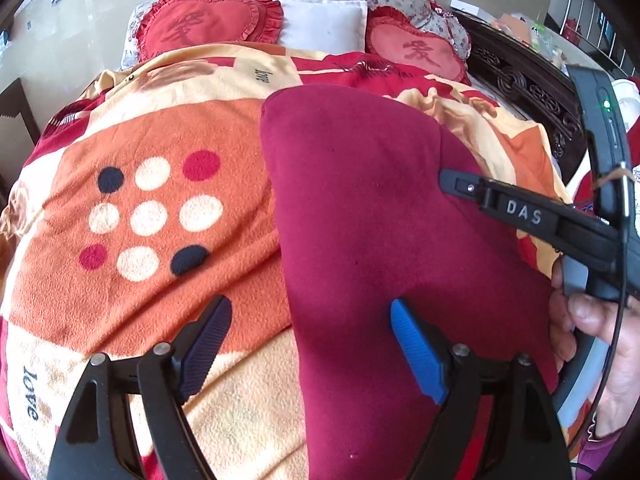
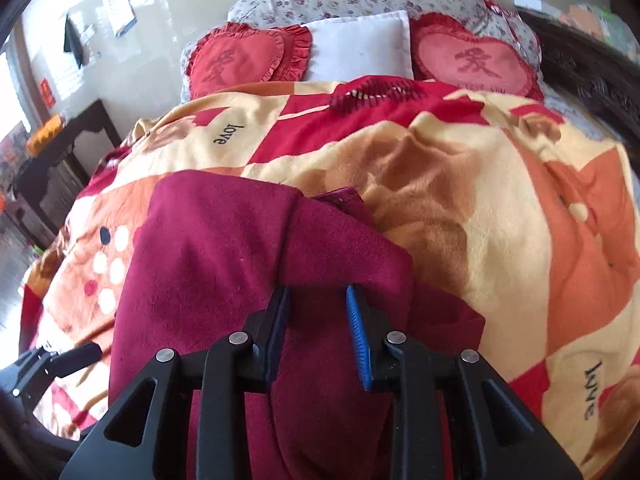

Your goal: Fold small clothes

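1. The bed is covered by a big fleece blanket [image 1: 168, 128] in orange, cream and red, with dots and "love" printed on it. Two red heart cushions [image 1: 208, 26] and a white pillow [image 1: 326, 24] are lined up at the far end.
2. A dark red garment [image 1: 372, 216] is spread over the middle of the blanket, partly doubled over, with one layer seen lying on top of another in the right wrist view.
3. The left gripper [image 1: 312, 312] is angled steeply down at the near edge of the garment. Its jaws are spread wide, nothing is pinched; one finger sits over the blanket, the blue one over the red cloth.
4. The right gripper [image 2: 318, 292] is tilted down too, held by a hand [image 1: 596, 344] at the garment's right side. A narrow gap is kept between its jaws, with a raised fold of the garment caught in it, though whether the pads actually press can't be told.
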Demonstrator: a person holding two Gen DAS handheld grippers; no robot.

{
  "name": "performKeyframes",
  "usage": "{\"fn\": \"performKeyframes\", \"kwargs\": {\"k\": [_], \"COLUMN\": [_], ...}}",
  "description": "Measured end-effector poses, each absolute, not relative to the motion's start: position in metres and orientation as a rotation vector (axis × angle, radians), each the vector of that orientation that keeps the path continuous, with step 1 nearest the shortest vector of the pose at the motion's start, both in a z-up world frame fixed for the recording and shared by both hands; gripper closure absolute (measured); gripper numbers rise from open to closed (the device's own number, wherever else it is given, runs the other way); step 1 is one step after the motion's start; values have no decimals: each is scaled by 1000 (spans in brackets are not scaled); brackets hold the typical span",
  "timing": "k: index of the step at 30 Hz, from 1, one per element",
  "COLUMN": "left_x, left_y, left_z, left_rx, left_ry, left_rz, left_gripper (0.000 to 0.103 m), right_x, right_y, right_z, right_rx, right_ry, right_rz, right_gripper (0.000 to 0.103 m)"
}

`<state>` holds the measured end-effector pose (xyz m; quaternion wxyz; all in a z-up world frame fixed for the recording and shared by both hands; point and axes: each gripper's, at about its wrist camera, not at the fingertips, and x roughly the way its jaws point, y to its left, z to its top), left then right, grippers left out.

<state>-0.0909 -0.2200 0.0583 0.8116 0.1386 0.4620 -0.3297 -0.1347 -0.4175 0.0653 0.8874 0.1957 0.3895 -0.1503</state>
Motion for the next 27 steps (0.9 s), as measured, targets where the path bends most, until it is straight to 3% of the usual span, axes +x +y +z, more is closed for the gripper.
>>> {"fn": "performKeyframes", "kwargs": {"k": [13, 20, 22, 27], "left_x": [-96, -103, -105, -107], "left_y": [-219, -220, -219, -216], "left_z": [58, 59, 60, 58], "left_rx": [312, 327, 336, 321], "left_ry": [967, 966, 963, 980], "left_rz": [-699, -698, -702, -710], "left_gripper": [16, 16, 16, 16], "right_x": [-195, -215, -222, -228], "right_y": [-390, -386, -388, -386], "right_z": [101, 72, 66, 63], "right_rx": [377, 378, 405, 407], "right_ry": [808, 872, 848, 847], "right_rz": [-299, -328, -317, -324], "right_gripper": [93, 93, 98, 100]}}
